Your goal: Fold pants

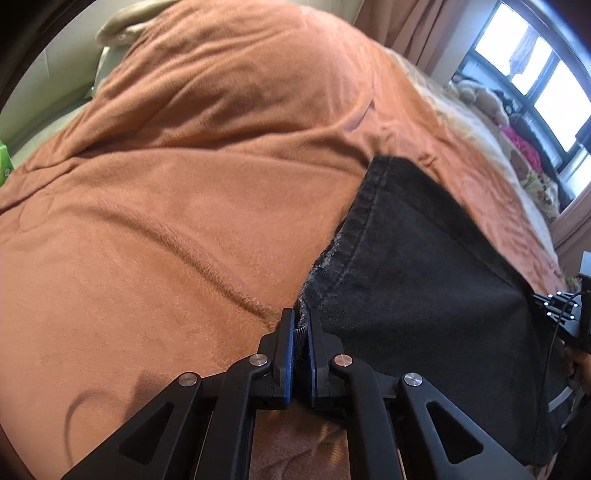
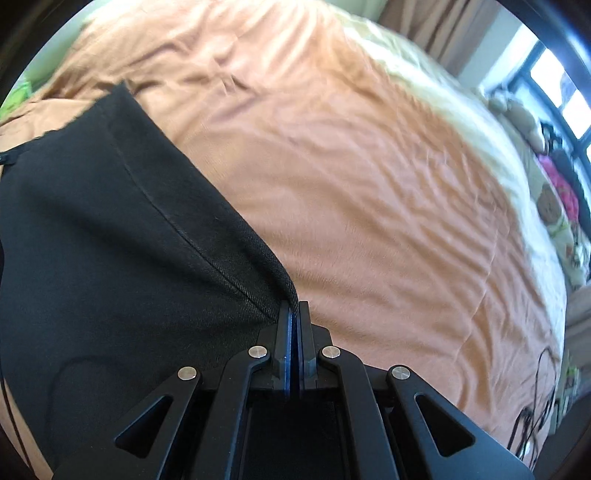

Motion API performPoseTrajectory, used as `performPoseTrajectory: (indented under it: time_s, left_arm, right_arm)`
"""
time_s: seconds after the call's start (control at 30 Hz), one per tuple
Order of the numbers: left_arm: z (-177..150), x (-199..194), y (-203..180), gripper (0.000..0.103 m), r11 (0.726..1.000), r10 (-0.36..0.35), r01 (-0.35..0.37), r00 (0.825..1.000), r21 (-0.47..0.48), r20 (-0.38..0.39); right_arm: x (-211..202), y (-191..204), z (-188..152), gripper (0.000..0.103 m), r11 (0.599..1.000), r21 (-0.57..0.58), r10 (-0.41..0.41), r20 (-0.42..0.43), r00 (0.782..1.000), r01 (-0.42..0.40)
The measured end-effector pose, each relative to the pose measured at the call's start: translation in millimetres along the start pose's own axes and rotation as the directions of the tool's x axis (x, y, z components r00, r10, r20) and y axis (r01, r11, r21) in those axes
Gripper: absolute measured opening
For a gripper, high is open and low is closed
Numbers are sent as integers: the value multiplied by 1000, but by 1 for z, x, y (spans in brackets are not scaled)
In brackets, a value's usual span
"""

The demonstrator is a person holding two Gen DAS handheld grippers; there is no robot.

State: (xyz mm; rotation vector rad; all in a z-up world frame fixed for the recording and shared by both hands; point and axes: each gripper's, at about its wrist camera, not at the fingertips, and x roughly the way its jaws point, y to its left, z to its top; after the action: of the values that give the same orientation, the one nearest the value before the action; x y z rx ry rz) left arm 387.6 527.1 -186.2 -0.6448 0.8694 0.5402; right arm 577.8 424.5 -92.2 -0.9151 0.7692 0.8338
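Black denim pants [image 1: 424, 258] lie stretched over an orange blanket [image 1: 166, 221] on a bed. My left gripper [image 1: 302, 321] is shut on the frayed hem corner of the pants, which stretch away to the right. My right gripper [image 2: 294, 308] is shut on the opposite edge of the pants [image 2: 110, 221], which spread to the left over the blanket [image 2: 369, 184]. The cloth is held taut between the two grippers. The right gripper's body also shows at the right edge of the left wrist view [image 1: 565, 314].
Pillows and stuffed toys [image 1: 517, 147] lie along the bed's far right side under a window [image 1: 535, 66]. Brown curtains [image 2: 443, 22] hang beside it. A green object [image 1: 5, 162] sits at the left edge. Cables [image 2: 535, 417] lie on the blanket at lower right.
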Motion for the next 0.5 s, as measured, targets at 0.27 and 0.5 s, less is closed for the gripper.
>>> performPoseTrajectory:
  time_s: [0.27, 0.5]
  left_arm:
    - [-2, -21, 13, 38, 998, 1, 1, 1000, -59, 25]
    - [-13, -34, 16, 38, 994, -51, 51, 999, -92, 10]
  right_arm:
    - [-40, -19, -14, 77, 989, 144, 11, 139, 990, -31]
    - [-96, -55, -70, 77, 956, 288, 5, 204, 979, -65]
